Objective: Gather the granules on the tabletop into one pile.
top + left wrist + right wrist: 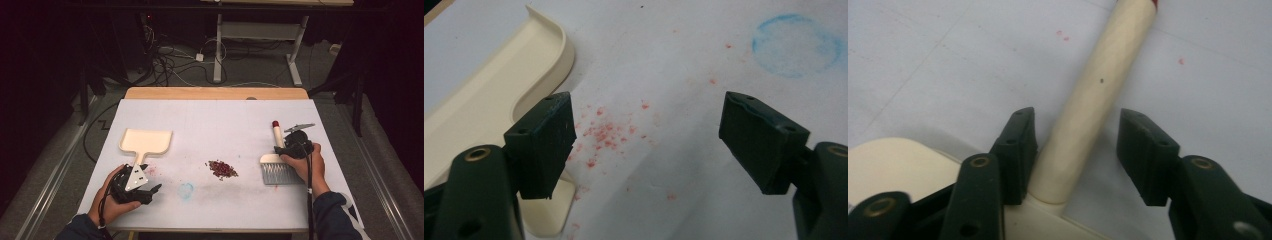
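A cream dustpan (146,140) lies flat at the left of the white table, its short handle toward me. My left gripper (150,177) sits just beside that handle's end, open, with nothing between its jaws. In the left gripper view (646,120) one jaw rests by the dustpan (484,105) handle. On the right lies a brush (276,167), bristles toward me, with a red-tipped cream handle (276,134). My right gripper (281,149) stands open astride the handle's base. In the right gripper view (1079,127) one jaw touches the brush handle (1098,95) and the other stands apart.
A small pile of dark red crumbs (222,169) lies mid-table between the two tools. Faint red specks (599,134) and a blue chalk ring (796,45) mark the white cover (215,125) near my left gripper. Cables and a desk frame (260,35) stand beyond the far edge.
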A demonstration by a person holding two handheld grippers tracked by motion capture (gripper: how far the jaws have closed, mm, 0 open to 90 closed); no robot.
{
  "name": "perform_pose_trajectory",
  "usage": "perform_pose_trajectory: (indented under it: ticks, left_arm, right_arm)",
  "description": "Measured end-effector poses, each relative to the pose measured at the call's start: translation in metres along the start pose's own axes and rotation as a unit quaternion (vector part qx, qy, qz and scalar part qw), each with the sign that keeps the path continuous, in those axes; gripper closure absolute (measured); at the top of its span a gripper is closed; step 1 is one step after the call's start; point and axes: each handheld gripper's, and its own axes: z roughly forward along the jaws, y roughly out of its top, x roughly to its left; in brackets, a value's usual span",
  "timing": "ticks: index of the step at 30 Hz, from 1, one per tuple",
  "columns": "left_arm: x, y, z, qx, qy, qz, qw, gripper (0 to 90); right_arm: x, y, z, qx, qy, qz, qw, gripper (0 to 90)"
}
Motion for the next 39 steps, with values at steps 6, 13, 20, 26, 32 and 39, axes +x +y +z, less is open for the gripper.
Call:
perform_pose_trajectory:
  ticks: [6, 13, 20, 26, 32, 39]
  left_arm:
    - [0.0, 0.001, 0.0, -0.003, 0.001, -0.001, 1.0, 21.6]
    - [0.0, 0.001, 0.0, -0.005, 0.002, -0.001, 1.0, 21.4]
    - [0.0, 0.001, 0.0, -0.005, 0.002, -0.002, 1.0, 21.3]
    - [0.0, 0.001, 0.0, -0.005, 0.002, -0.002, 1.0, 21.3]
    - [0.0, 0.001, 0.0, -0.005, 0.002, -0.001, 1.0, 21.2]
    - [0.0, 0.001, -0.001, -0.005, 0.002, 0.0, 1.0, 21.2]
  right_arm:
    - [-0.004, 0.0, -0.006, -0.027, 0.004, 0.004, 0.9996, 44.8]
    - [-0.003, 0.003, -0.027, -0.103, 0.008, -0.01, 0.9946, 41.5]
    - [-0.002, 0.004, -0.042, -0.16, 0.0, -0.019, 0.987, 36.8]
    - [0.006, 0.006, -0.058, -0.215, 0.0, -0.033, 0.9761, 29.5]
    - [0.016, 0.007, -0.071, -0.259, 0.001, -0.041, 0.965, 24.2]
    - [0.03, 0.007, -0.081, -0.279, 0.018, -0.063, 0.9582, 23.1]
